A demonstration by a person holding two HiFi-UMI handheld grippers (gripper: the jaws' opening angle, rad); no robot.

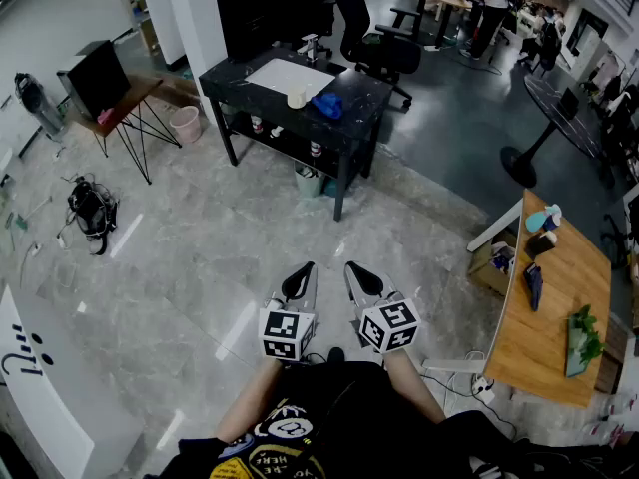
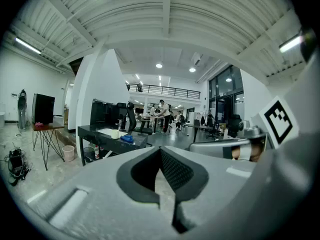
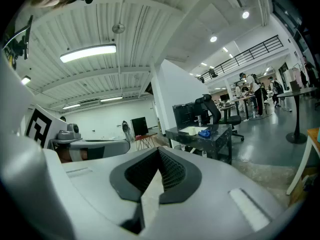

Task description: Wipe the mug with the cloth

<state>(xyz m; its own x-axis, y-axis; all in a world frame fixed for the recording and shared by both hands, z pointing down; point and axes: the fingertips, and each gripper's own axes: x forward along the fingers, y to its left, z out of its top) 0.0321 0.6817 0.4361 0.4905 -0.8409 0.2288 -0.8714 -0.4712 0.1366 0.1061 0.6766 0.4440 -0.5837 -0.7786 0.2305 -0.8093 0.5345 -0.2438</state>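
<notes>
The pale stone floor (image 1: 200, 257) is filling most of the head view, and the person is standing on it well apart from the work. In the upper middle of that frame the black table (image 1: 367, 100) is carrying everything the task needs, while a wooden table (image 1: 544, 332) is running down the right edge with unrelated clutter. A white sheet (image 1: 290, 76) is lying on the black top. At the lower centre the left gripper (image 1: 298, 285) and the right gripper (image 1: 364, 279) are being held side by side close to the body; in each gripper view the dark pads are meeting at their tips with nothing between them, so both claws are closed and empty. The blue cloth (image 1: 327, 106) is lying crumpled just to the right of the sheet's near corner, and the cream mug (image 1: 297, 98) is standing upright at that corner, just beside the cloth and apart from both grippers. The wiping is, by my reading, not yet begun. The closeness of cloth and mug is looking like the main hazard: a claw reaching in for the cloth could clip the mug and tip it or send it sliding. Rubbing the mug without the other claw steadying it would likely push it across the smooth top, and a glazed wall may slip out of a narrow pinch.
</notes>
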